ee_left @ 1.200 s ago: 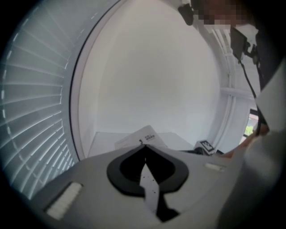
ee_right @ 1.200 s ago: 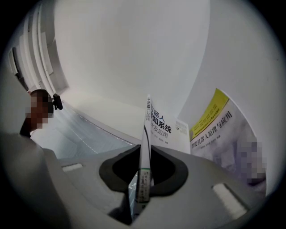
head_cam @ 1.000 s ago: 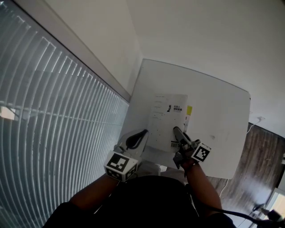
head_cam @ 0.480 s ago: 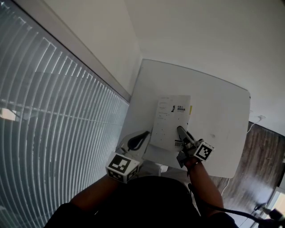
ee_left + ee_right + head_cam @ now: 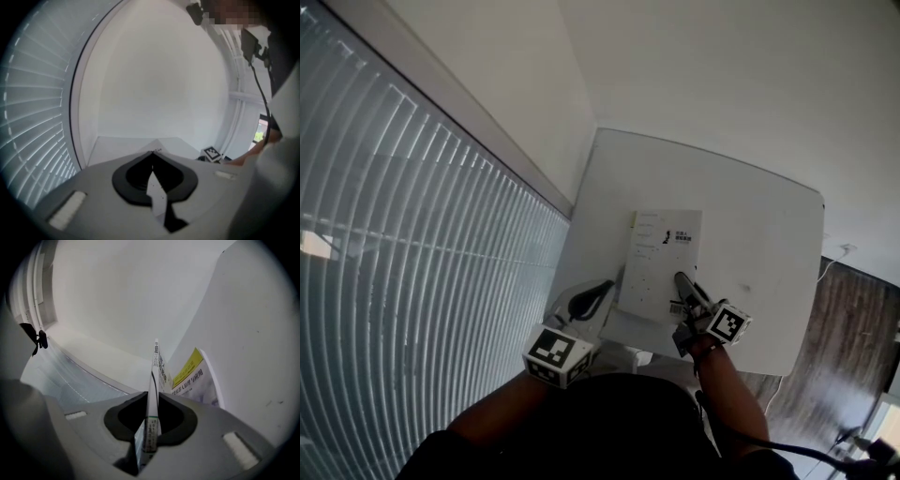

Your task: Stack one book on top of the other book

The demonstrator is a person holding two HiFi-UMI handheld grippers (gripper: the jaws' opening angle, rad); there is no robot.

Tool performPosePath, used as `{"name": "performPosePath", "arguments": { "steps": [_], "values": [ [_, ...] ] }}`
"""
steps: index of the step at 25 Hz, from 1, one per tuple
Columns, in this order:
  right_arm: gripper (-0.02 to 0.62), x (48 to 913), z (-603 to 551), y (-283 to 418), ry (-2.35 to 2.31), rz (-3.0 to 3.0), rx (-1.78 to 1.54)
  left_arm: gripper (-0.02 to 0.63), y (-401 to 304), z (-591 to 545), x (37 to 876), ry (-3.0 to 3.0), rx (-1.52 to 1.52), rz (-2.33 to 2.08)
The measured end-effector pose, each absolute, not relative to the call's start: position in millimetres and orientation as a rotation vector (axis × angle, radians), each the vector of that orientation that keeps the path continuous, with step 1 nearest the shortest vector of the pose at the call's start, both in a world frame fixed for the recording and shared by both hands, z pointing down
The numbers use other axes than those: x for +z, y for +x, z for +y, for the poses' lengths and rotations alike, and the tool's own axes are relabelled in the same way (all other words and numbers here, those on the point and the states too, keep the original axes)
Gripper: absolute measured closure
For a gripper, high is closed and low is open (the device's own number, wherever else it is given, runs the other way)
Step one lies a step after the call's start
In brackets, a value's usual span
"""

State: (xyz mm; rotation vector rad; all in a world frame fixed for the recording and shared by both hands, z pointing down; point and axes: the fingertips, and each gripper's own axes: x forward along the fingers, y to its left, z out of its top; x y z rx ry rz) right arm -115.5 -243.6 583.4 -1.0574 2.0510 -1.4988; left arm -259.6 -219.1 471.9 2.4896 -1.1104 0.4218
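Note:
A white book (image 5: 661, 261) with small dark print lies over the near middle of the white table (image 5: 750, 187). My right gripper (image 5: 682, 283) is shut on its near edge. In the right gripper view this book (image 5: 154, 366) shows edge-on between the jaws of my right gripper (image 5: 153, 394), and a second book (image 5: 190, 373) with a yellow patch lies flat just beyond it on the table (image 5: 255, 333). From the head view the second book is hidden under the held one. My left gripper (image 5: 584, 299) hangs shut and empty off the table's near left corner.
Window blinds (image 5: 412, 234) run along the left side next to the table. A white wall stands behind the table. Wooden floor (image 5: 853, 319) shows past the table's right edge. The right gripper's marker cube (image 5: 212, 153) appears in the left gripper view.
The right gripper has carried the white book a little right and down, so it now covers the yellow-patched book. The left gripper has stayed still.

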Motion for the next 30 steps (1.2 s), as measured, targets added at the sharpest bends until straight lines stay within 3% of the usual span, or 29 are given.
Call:
{"name": "performPosePath", "arguments": {
  "steps": [30],
  "values": [
    [0.541,612,-243,-105,-1.447,2.192,-1.5,0.6,-263,-220,470,2.483,0.43,-1.089]
  ]
}}
